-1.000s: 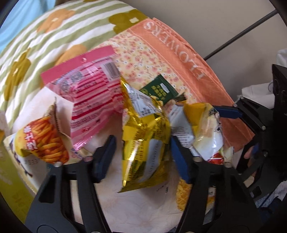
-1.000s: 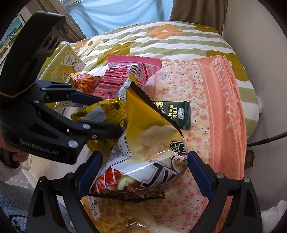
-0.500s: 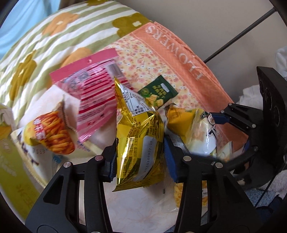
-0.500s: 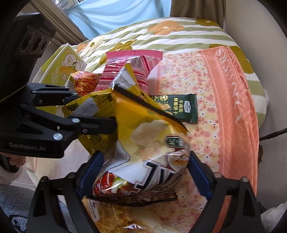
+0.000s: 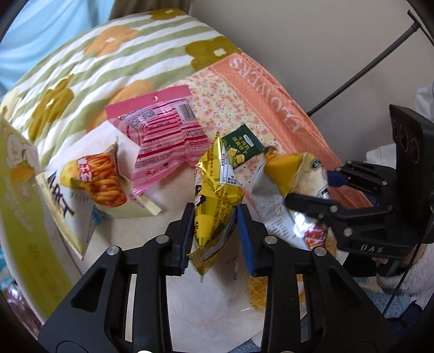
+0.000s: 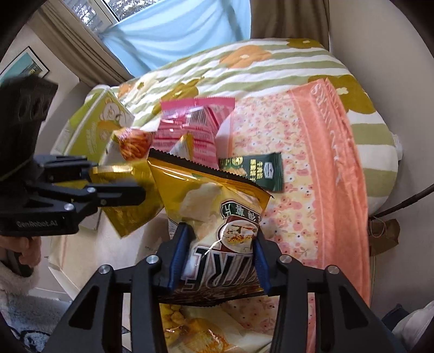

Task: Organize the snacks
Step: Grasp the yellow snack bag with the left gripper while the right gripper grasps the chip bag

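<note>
- Two bags are held off the bed: the left gripper [image 5: 217,233] is clamped on a gold foil bag [image 5: 217,198], the right gripper [image 6: 218,255] on a yellow chip bag [image 6: 217,217].
- One pink packet [image 5: 165,144], one green packet [image 5: 241,149] and one fries bag [image 5: 100,179] lie on the floral cloth [image 5: 265,100].
- Only the right wrist view shows a window [image 6: 114,8].

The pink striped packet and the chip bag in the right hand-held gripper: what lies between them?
In the right wrist view, the small gold packet held by the left hand-held gripper rises between the pink striped packet and the chip bag.
</note>
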Demonstrator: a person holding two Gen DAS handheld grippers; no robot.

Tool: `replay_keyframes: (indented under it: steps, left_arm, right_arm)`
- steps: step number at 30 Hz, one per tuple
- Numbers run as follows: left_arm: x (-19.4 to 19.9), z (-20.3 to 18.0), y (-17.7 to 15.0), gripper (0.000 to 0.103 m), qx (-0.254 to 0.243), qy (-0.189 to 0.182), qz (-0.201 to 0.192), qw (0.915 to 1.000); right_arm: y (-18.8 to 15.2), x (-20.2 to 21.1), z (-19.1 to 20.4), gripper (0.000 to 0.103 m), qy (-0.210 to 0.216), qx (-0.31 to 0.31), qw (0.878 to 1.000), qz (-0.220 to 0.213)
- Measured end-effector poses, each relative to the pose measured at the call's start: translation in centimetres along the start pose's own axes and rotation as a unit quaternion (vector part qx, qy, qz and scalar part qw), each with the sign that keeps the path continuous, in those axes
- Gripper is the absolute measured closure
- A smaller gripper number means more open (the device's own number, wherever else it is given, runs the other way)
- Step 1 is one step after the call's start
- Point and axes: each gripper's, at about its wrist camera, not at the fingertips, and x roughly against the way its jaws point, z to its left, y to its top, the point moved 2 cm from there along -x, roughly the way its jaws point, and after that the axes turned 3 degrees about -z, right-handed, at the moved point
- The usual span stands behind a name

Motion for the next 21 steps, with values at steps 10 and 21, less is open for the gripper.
replay_keyframes:
  steps: [10, 21]
  left_arm:
    - [2.2, -0.7, -0.6, 0.079, 0.03, 0.009, -0.041, 0.9987]
    - [11.8, 0.4, 0.0, 0.079, 0.082, 0.042, -0.156, 0.9835]
  right_arm:
    - [0.8, 3.9, -0.4, 0.063, -0.001, 0.005, 0.999, -0.044]
    - [4.4, 8.3, 1.0, 0.063, 0.024, 0.041, 0.995, -0.091]
